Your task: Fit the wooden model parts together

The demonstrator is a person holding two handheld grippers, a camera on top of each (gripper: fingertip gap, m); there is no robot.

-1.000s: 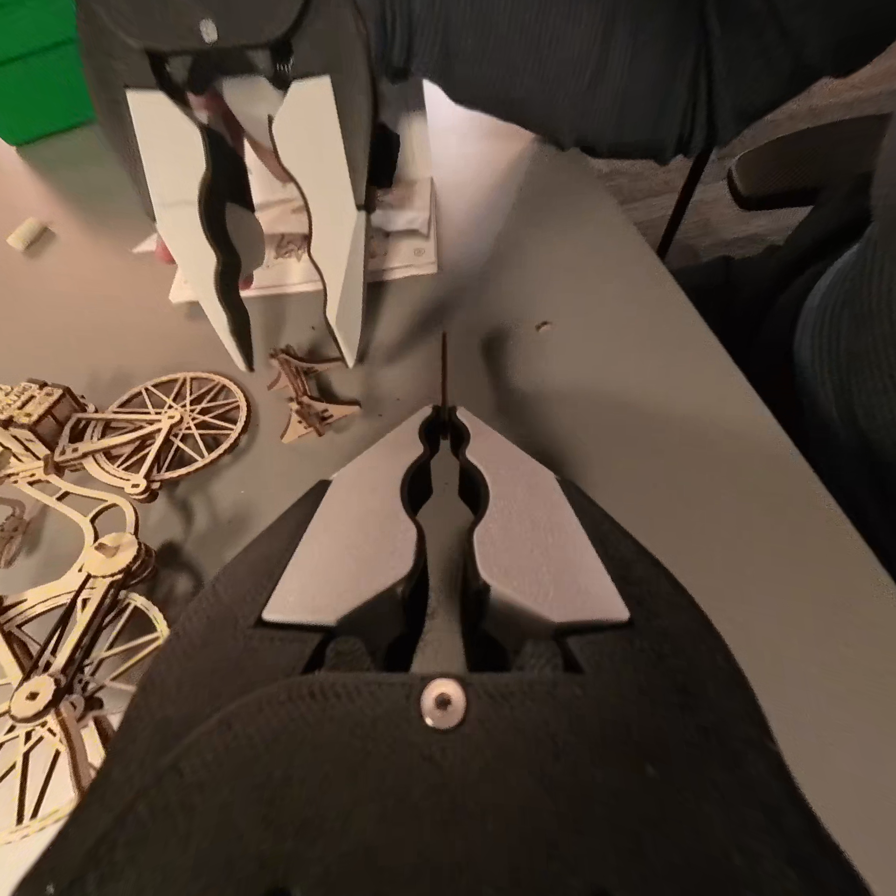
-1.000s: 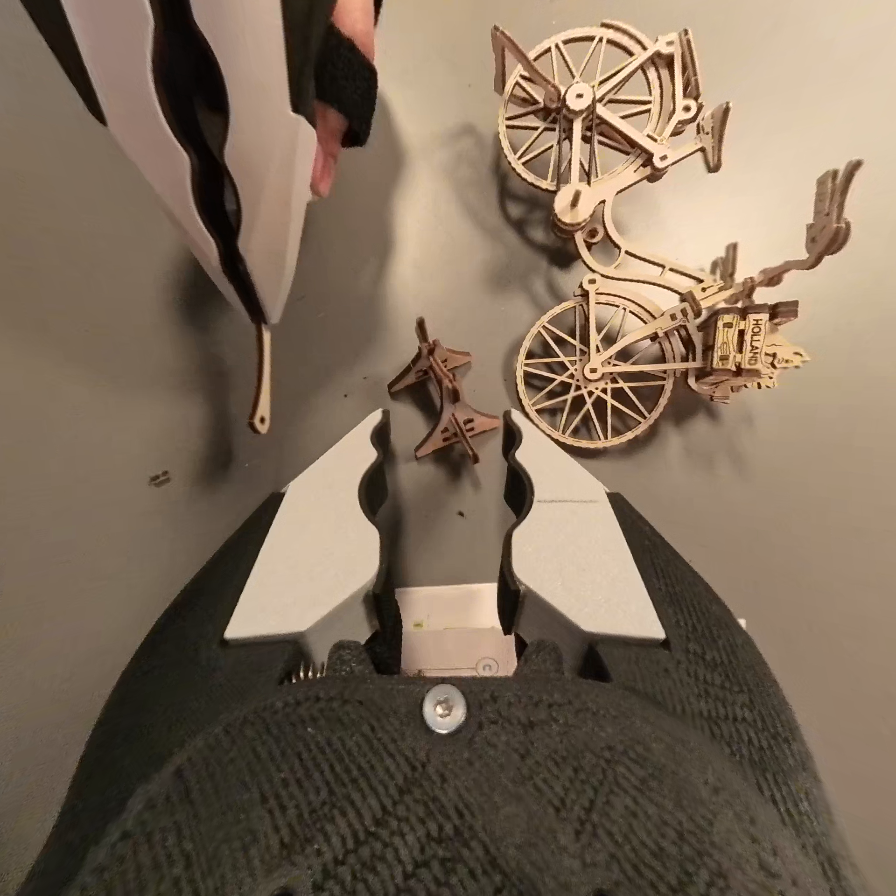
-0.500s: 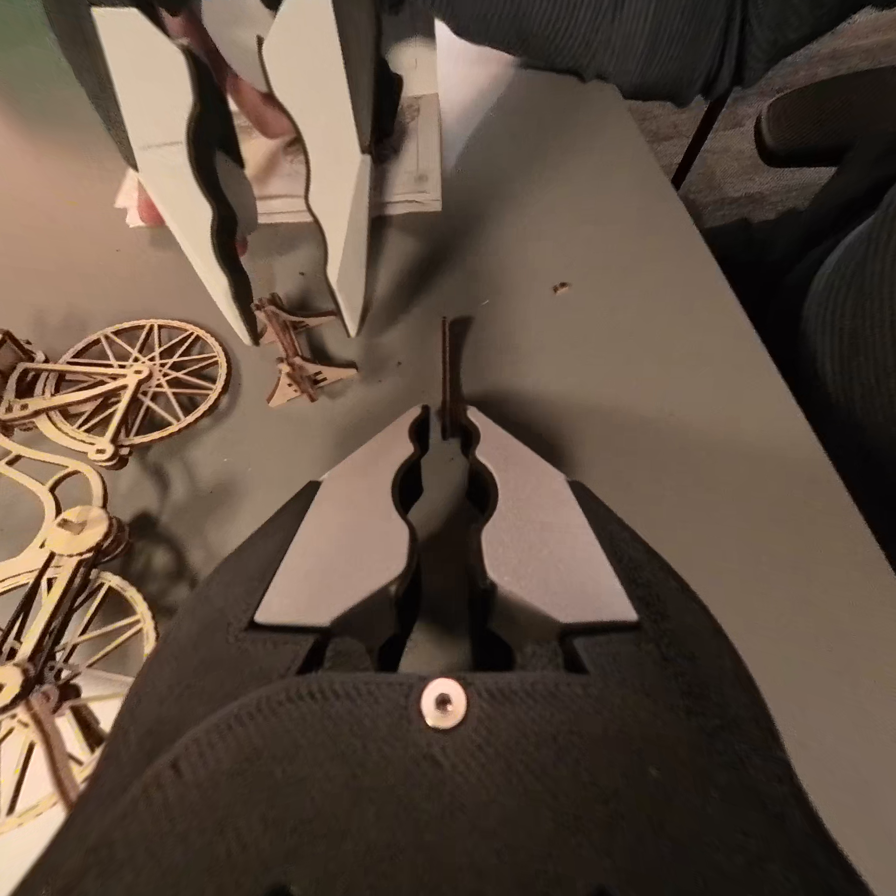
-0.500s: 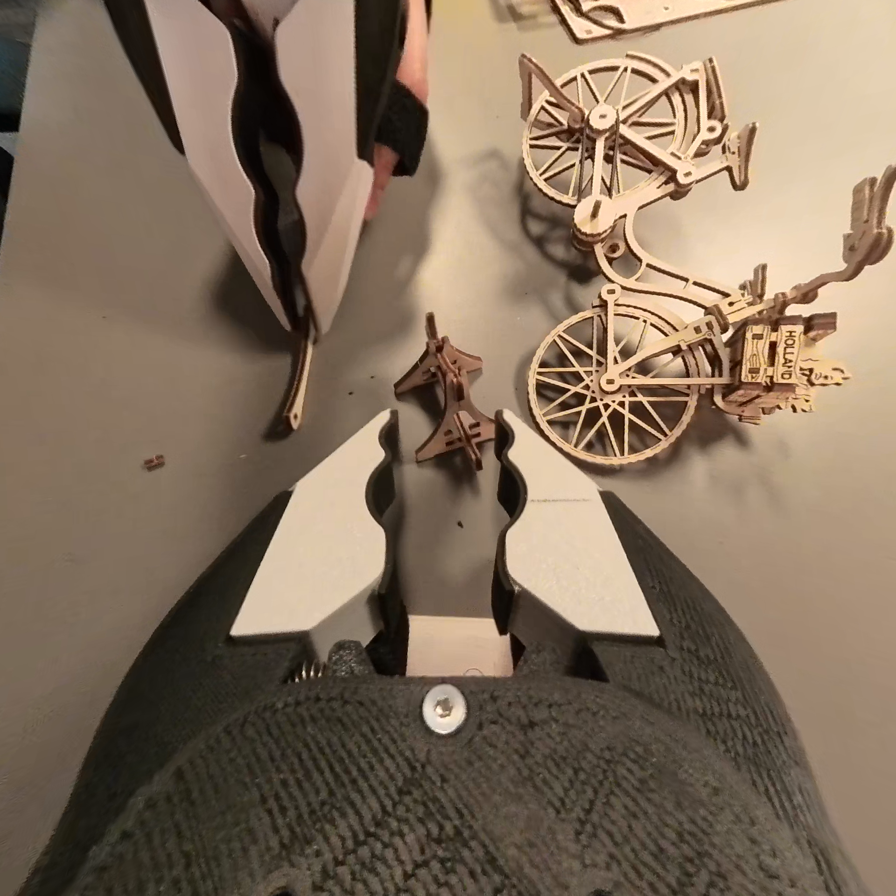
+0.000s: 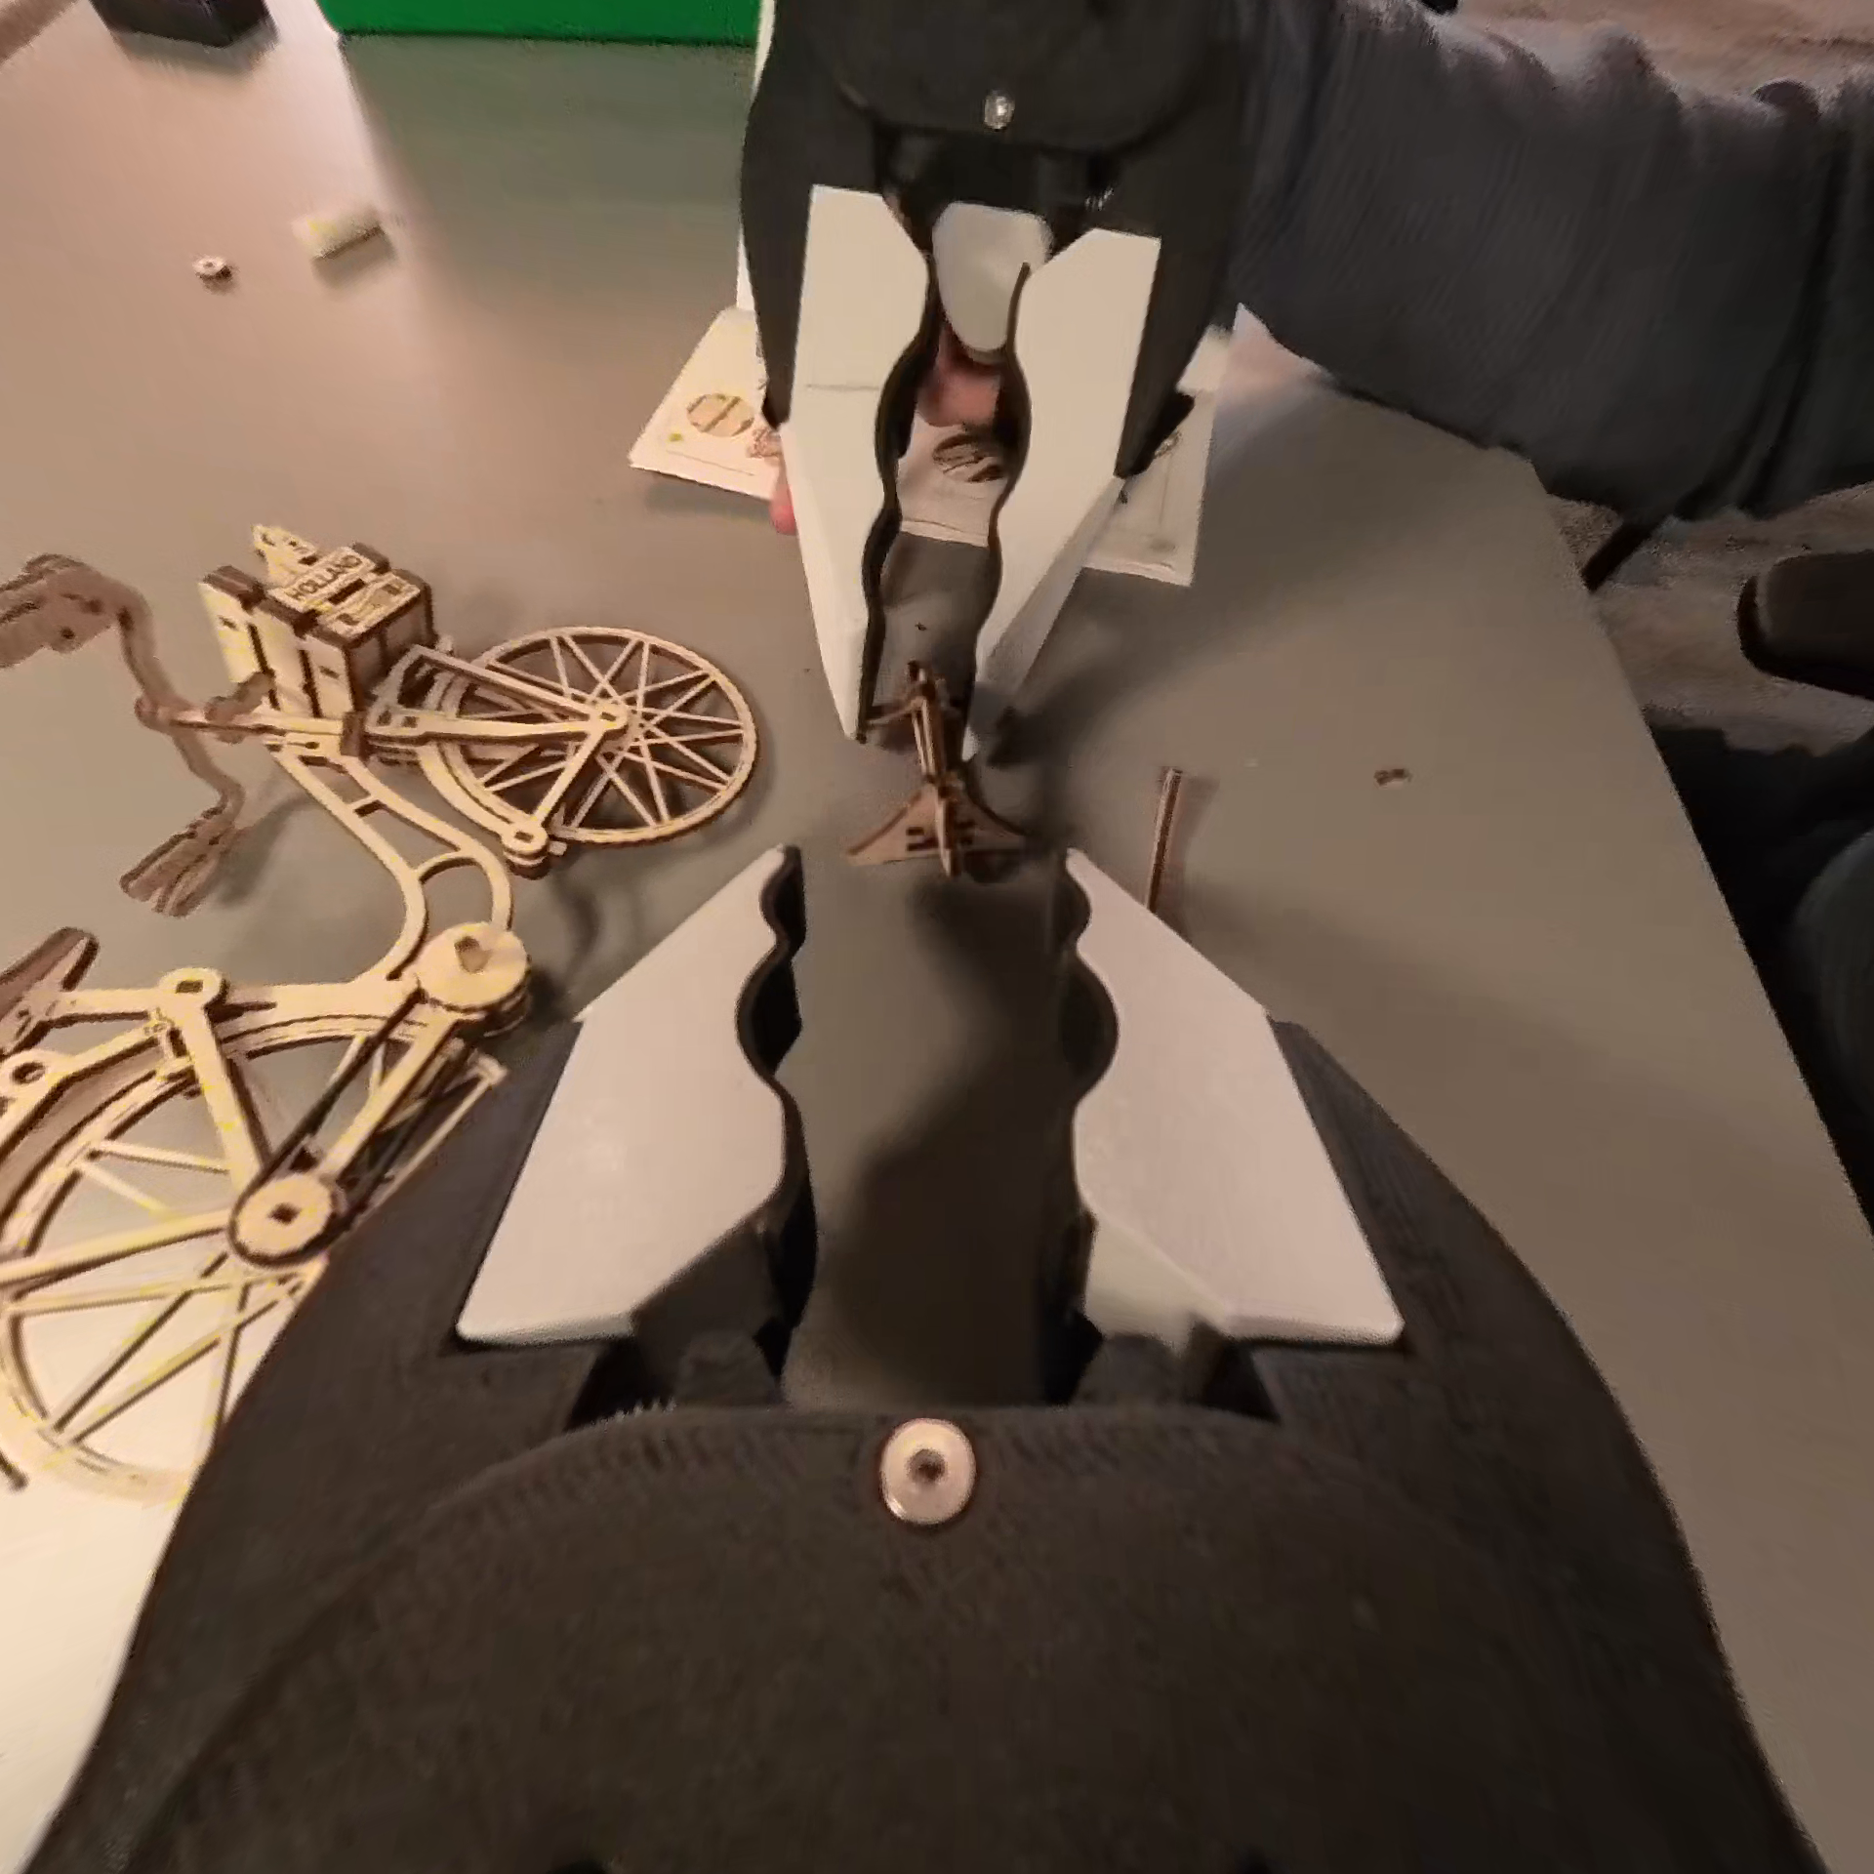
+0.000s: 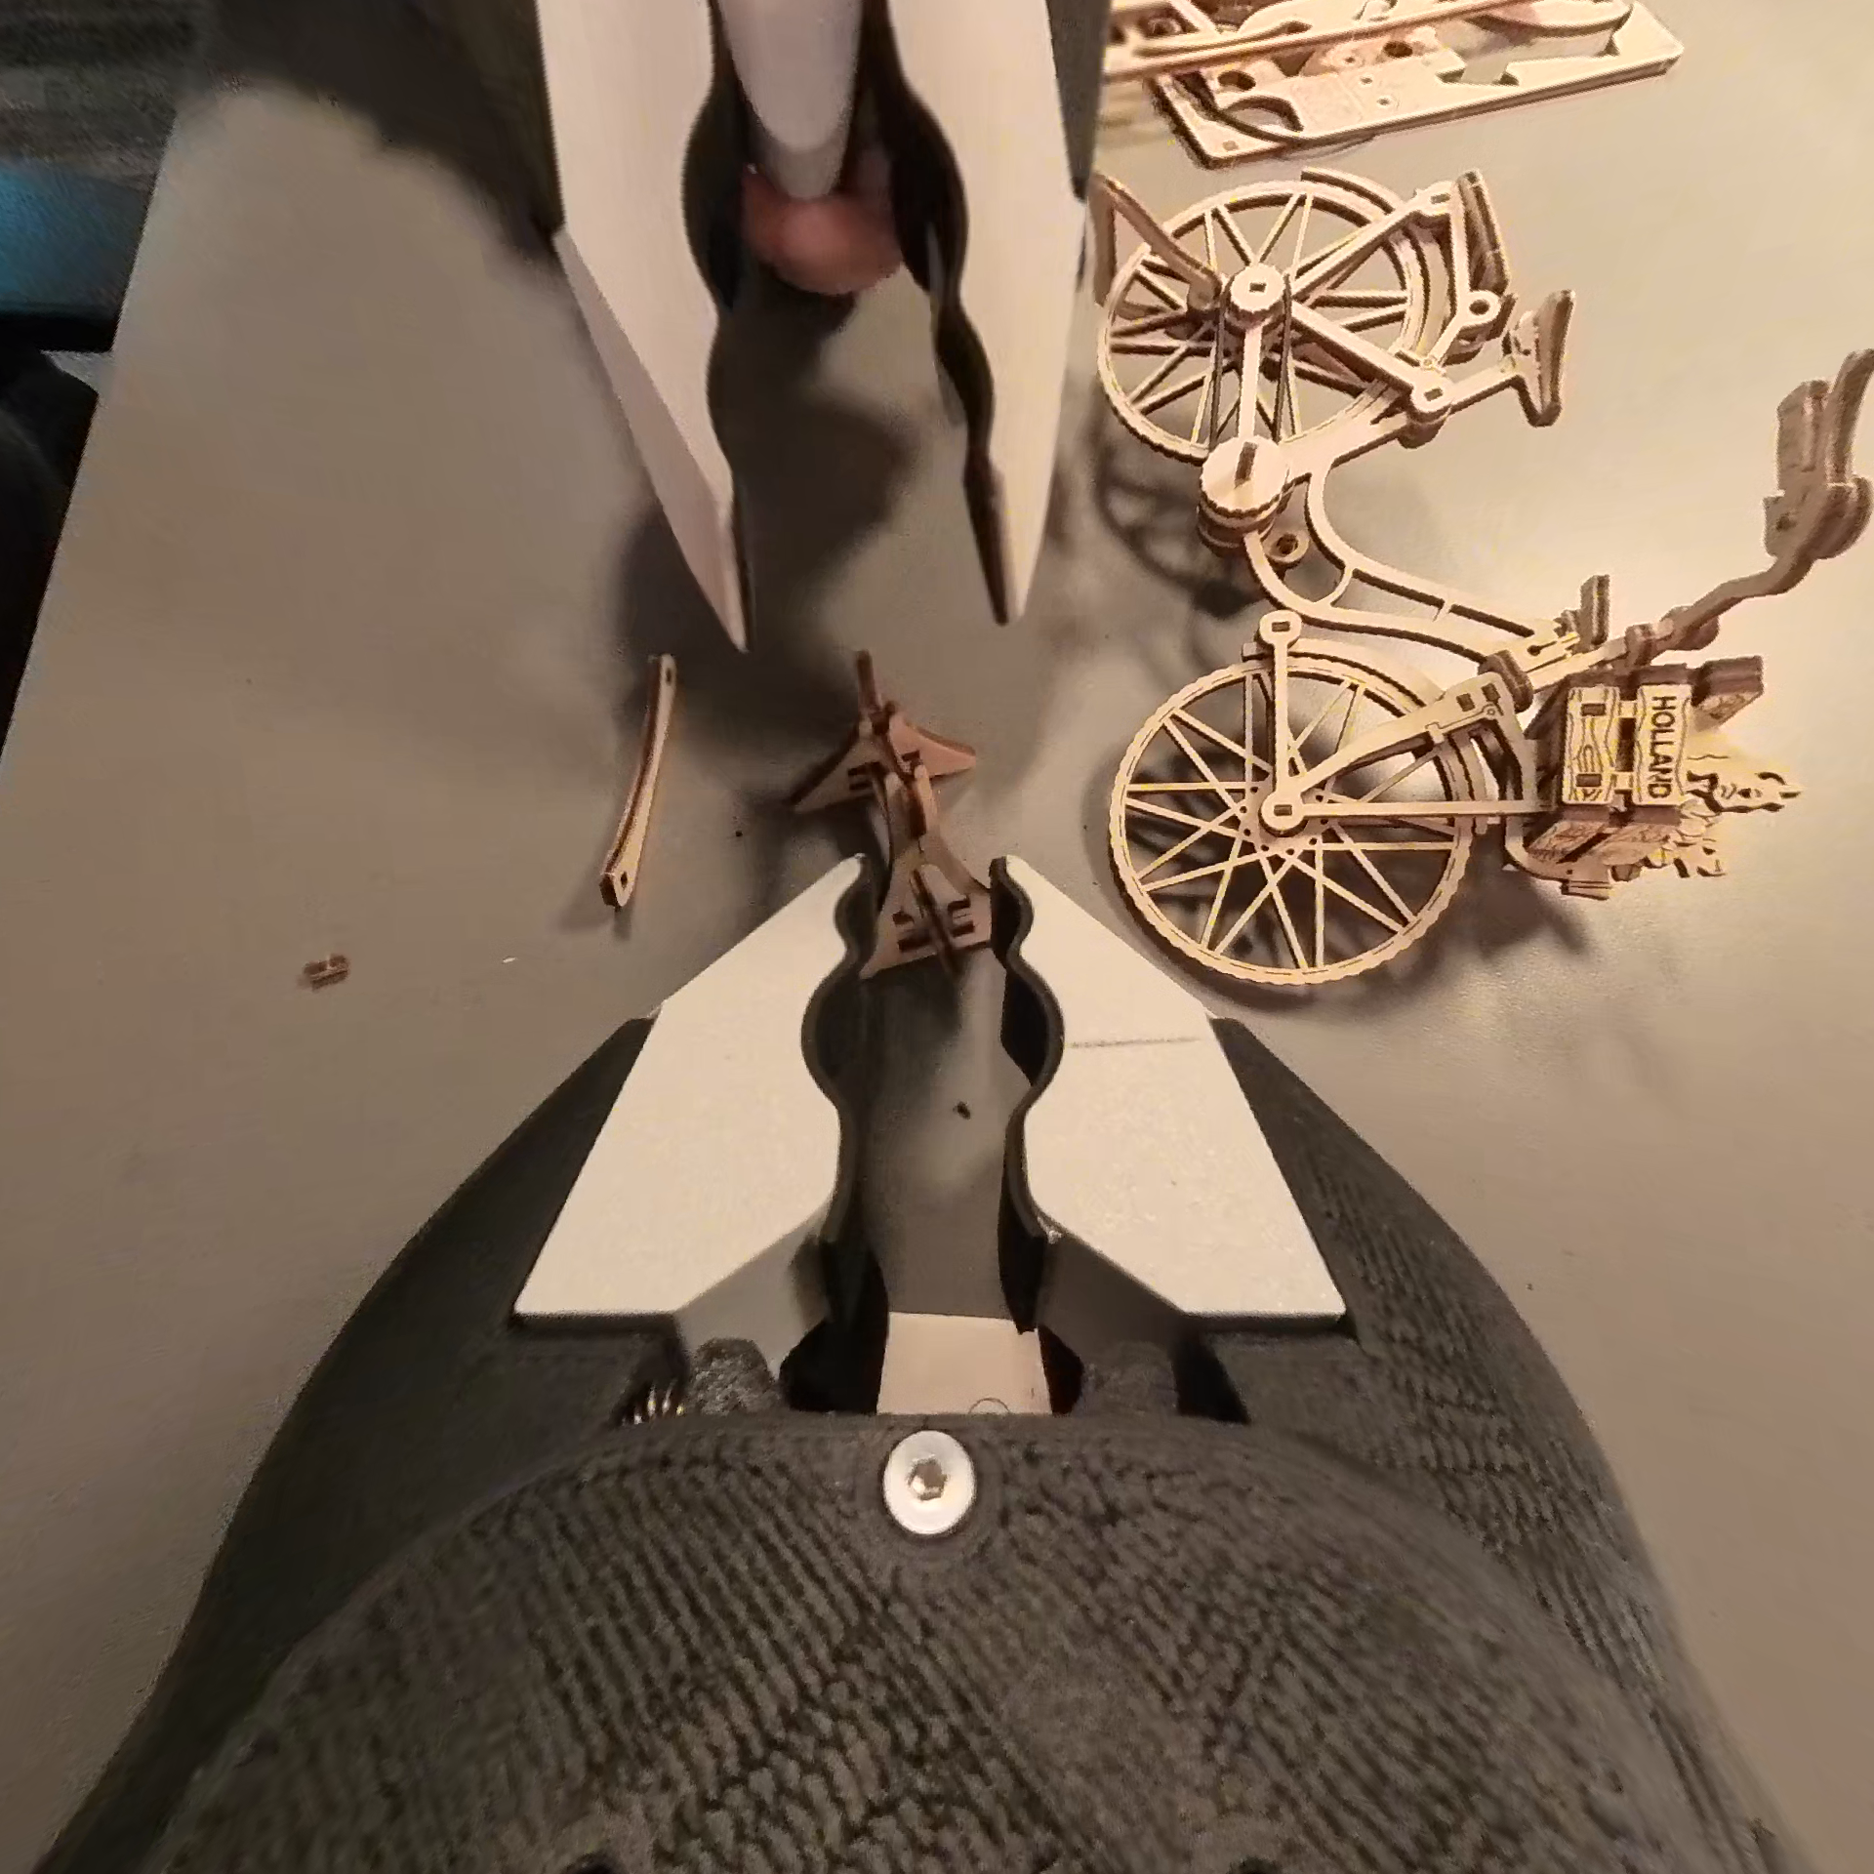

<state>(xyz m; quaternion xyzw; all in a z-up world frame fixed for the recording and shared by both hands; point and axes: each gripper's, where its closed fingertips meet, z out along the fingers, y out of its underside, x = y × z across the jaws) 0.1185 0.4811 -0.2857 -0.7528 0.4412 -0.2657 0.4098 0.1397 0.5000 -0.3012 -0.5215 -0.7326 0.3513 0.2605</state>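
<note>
A small brown wooden stand part (image 6: 897, 811) lies on the grey table (image 6: 355, 710). My right gripper (image 6: 928, 872) has narrowed around its near end, and the pads touch the part's base on both sides. In the left wrist view the right gripper (image 5: 923, 738) comes in from the top over the same part (image 5: 928, 811). My left gripper (image 5: 933, 882) is open and empty, just short of the part; it also shows in the right wrist view (image 6: 872, 624). A thin curved wooden strip (image 6: 639, 791) lies loose on the table, right of my left fingers (image 5: 1166, 842).
A pale wooden bicycle model (image 6: 1420, 710) lies flat beside the part, left of my left gripper (image 5: 406, 761). Sheets of wooden parts (image 6: 1369, 71) lie beyond it. A printed paper sheet (image 5: 710, 426) and a green box (image 5: 537, 15) sit farther off. The table edge (image 5: 1673, 761) runs along the right. Spacing between my two grippers at the tips: around 4 cm.
My left gripper opened and let go of the thin strip, which now lies on the table. My right gripper moved forward and closed in around the small stand part.
</note>
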